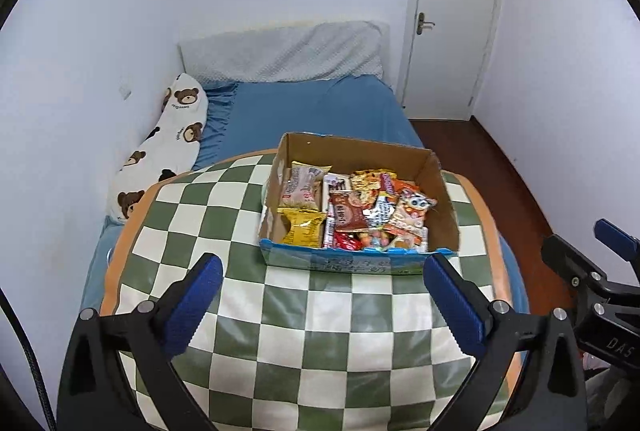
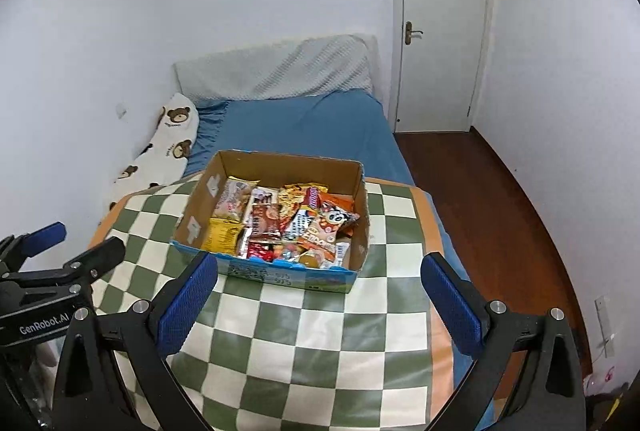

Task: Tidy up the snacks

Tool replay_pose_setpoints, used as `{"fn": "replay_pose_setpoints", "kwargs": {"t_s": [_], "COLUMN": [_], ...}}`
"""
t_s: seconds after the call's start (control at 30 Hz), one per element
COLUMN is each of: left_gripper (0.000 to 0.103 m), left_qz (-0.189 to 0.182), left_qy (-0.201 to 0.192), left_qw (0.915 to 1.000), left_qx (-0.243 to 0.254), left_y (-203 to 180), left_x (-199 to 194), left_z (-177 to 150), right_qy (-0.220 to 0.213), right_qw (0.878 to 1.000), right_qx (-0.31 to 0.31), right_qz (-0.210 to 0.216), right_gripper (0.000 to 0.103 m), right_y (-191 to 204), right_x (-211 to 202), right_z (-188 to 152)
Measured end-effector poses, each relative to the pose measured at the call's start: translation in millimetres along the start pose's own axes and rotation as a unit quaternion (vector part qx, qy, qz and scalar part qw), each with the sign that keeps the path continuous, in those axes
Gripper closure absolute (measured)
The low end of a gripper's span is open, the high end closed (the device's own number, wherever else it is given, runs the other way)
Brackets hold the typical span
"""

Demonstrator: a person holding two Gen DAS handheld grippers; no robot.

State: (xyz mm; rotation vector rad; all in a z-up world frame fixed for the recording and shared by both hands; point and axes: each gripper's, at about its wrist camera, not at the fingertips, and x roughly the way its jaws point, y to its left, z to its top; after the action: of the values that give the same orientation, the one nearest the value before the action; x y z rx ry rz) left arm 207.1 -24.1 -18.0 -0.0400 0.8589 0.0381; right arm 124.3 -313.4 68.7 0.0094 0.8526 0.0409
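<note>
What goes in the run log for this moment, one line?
left tool open, empty | right tool open, empty | mixed snack packets in brown cardboard box | box on green-and-white checkered cloth

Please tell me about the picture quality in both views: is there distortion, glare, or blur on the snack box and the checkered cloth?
Left wrist view: strong fisheye bulge curves the checkered cloth and bends the door; soft glare streaks show on the cloth near the open left gripper; the snack box is sharp.
Right wrist view: same bulge, dark corners; the open right gripper is sharp, wrappers readable only in part.
</note>
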Motion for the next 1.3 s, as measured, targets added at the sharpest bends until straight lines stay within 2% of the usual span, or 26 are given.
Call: {"fn": "replay_pose_setpoints", "kwargs": {"t_s": [0.3,0.63,0.9,1.3], "left_gripper": [0.000,0.000,0.000,0.000], "left_qz": [0.031,0.039,0.038,0.035], "left_qy": [0.001,0.027,0.042,0.044], "left_qw": [0.9995,0.9989,0.9984,0.9984], "left_qx": [0.002,0.008,0.010,0.011], "left_y": [-3,-9,-11,-13], "left_x": [45,89,105,106], "left_z": [13,21,20,19], "right_qy": [0.003,0.023,0.039,0.043], "right_qw": [1.000,0.999,0.998,0.998], "right_qx": [0.019,0.035,0.030,0.028], "right_qz": [-0.025,-0.035,-0.041,-0.041], "right_gripper": [0.000,0.000,0.000,0.000], "right_y": [-14,-22,-21,-18], "right_x": [45,92,111,115], "right_z": [7,11,6,6]}}
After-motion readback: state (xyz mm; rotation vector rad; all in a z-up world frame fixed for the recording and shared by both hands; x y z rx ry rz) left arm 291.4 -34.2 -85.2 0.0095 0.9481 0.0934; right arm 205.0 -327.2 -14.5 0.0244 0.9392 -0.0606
